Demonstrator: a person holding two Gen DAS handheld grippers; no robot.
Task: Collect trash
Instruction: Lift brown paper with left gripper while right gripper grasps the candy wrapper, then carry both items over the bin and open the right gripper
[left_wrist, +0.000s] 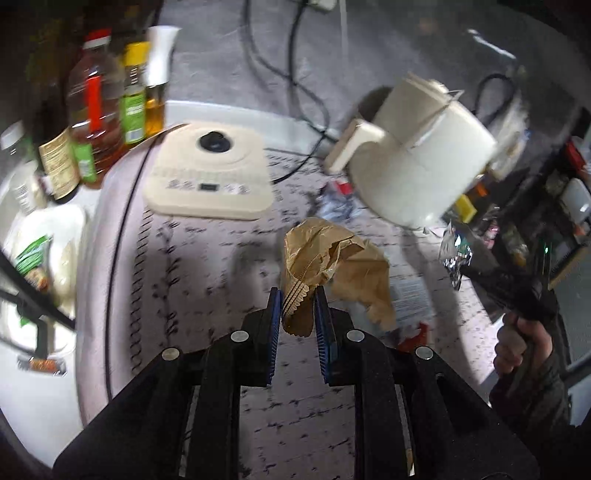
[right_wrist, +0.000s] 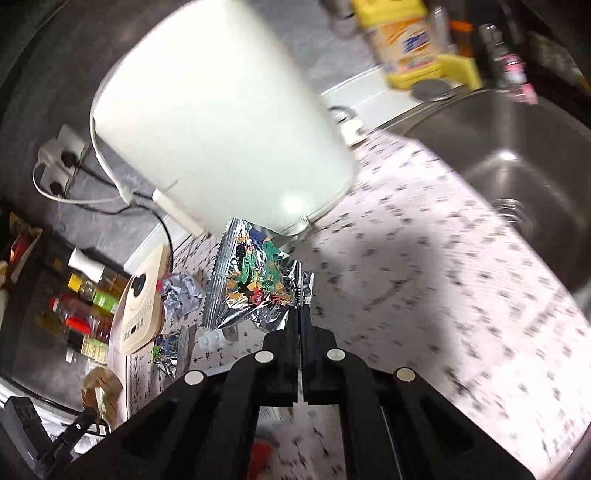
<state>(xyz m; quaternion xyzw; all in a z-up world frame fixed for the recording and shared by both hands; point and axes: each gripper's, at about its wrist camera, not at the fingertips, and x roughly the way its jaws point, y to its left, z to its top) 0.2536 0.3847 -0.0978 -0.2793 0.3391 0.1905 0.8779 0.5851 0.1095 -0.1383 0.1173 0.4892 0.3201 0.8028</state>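
— Status of the claws?
— My left claw grips the paper bag by its crimped edge, above the surface. My right claw is clenched on the foil wrapper.
— Handling?
— Both seem light, crumply; pinch edges firmly.

White kettle looms over counter rear; induction plate, bottles block left; sink right; counter centre open.

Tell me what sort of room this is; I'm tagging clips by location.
Most likely a home kitchen counter: a steel sink, an induction cooktop and cooking oil bottles beside it.
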